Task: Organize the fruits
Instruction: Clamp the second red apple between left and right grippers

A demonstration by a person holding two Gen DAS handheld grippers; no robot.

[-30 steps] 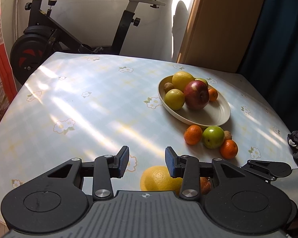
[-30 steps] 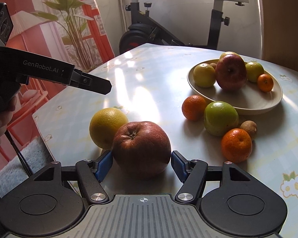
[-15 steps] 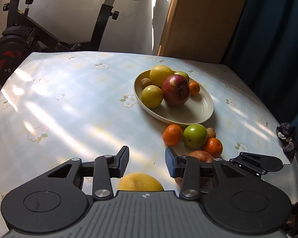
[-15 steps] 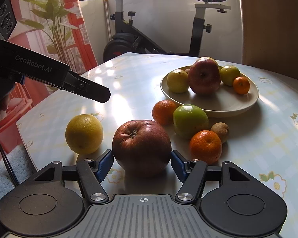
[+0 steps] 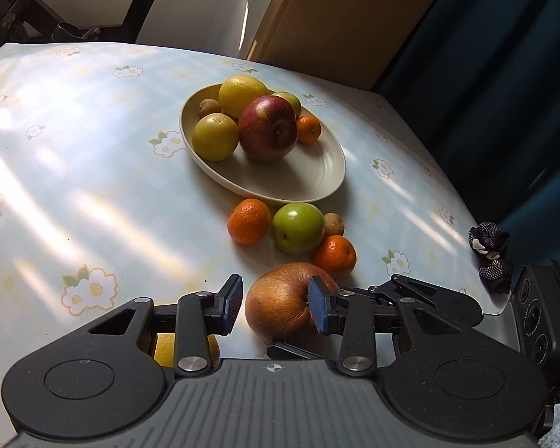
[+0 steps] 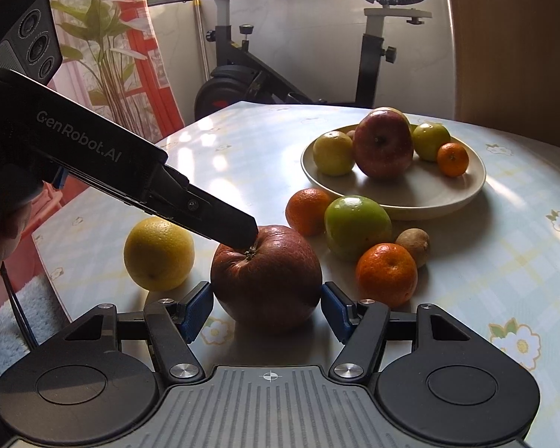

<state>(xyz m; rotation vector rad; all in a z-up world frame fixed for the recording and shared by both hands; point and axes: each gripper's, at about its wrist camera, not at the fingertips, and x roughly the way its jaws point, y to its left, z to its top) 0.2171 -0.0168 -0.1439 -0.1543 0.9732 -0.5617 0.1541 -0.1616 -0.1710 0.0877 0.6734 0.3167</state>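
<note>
Gripping wrinkled red apple [image 6: 267, 280]: right gripper [image 6: 267, 308]; left gripper [image 5: 274, 304], marked "GenRobot.AI", parted, empty, above it.

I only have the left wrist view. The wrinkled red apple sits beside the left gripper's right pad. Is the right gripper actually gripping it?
Observer: Yes. The right gripper has a blue pad against each side of the wrinkled apple.
Operator: What is the yellow thing hidden under my gripper?
Observer: A whole lemon on the table, left of the apple and apart from it.
Operator: Where does the left gripper reach?
Observer: One of its fingers ends right over the apple's stem.
</note>
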